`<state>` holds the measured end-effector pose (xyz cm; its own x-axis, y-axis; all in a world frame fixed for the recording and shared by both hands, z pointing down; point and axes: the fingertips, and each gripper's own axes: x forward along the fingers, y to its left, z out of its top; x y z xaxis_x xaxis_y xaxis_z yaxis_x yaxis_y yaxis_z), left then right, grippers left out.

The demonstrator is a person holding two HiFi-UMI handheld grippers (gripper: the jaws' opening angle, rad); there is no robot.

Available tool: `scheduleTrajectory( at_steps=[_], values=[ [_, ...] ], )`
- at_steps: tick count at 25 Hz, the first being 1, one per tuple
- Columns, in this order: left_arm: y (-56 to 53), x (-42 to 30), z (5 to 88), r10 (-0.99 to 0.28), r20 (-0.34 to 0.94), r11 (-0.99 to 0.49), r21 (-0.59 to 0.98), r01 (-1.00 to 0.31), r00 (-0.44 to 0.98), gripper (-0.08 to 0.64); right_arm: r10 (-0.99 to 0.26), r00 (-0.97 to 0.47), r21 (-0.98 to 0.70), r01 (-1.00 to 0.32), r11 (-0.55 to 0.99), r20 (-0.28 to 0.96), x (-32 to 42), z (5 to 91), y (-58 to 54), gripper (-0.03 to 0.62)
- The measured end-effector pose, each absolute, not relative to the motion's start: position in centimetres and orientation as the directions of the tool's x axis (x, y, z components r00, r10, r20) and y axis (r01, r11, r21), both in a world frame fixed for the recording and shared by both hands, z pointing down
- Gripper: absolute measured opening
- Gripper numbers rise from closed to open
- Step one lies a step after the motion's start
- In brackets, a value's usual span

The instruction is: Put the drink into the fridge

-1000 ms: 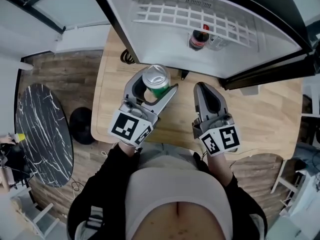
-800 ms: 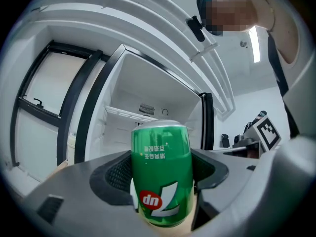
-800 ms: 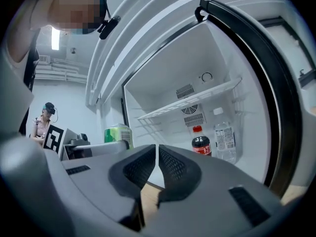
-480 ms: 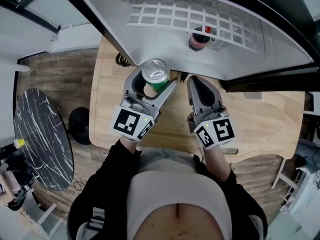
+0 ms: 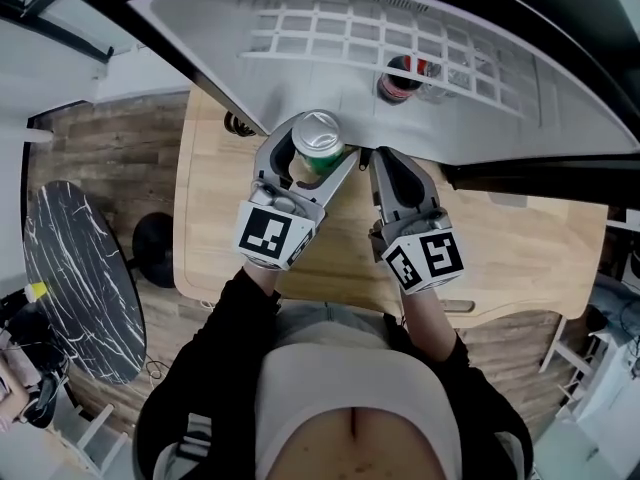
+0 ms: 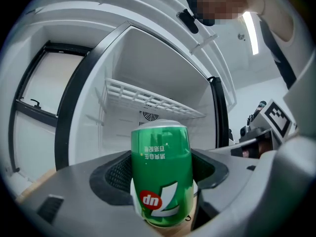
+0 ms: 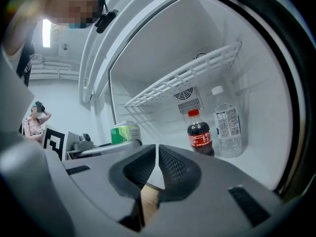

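A green soda can (image 5: 316, 146) (image 6: 161, 174) stands upright between the jaws of my left gripper (image 5: 312, 158) (image 6: 163, 181), which is shut on it at the front lip of the open fridge (image 5: 300, 78). The can (image 7: 125, 133) also shows at the left of the right gripper view. My right gripper (image 5: 385, 173) (image 7: 157, 164) is shut with nothing in it, just right of the can. Inside the fridge a dark cola bottle (image 5: 398, 78) (image 7: 199, 133) and a clear water bottle (image 5: 437, 80) (image 7: 227, 129) stand under a white wire shelf (image 5: 390, 38) (image 6: 153, 98) (image 7: 182, 78).
The fridge sits on a light wooden table (image 5: 520, 258). Its dark door frame (image 5: 540, 173) juts out at the right. A black marble round table (image 5: 75, 268) and a dark stool (image 5: 152, 248) stand on the wood floor at the left.
Both grippers have moved forward toward the fridge, the left one carrying the can up to its opening. The right gripper has drawn closer to the left.
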<state>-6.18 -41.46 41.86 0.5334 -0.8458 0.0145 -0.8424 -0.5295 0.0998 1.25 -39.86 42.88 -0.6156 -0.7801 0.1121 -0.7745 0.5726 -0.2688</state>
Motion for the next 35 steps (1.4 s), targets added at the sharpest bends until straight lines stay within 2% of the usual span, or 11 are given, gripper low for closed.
scheduleTrajectory(
  at_steps=[19, 35],
  values=[
    [-47.3, -6.4, 45.1, -0.858, 0.064, -0.505, 0.083, -0.859, 0.51, 0.342, -0.754, -0.631, -0.308, -0.765, 0.565, 0.185, 0.4, 46.3, -40.5, 0.037],
    [-50.1, -6.7, 46.9, -0.875, 0.087, -0.47, 0.08, -0.879, 0.475, 0.342, -0.777, -0.608, -0.283, -0.784, 0.553, 0.165, 0.2, 46.1, -43.8, 0.037]
  ],
)
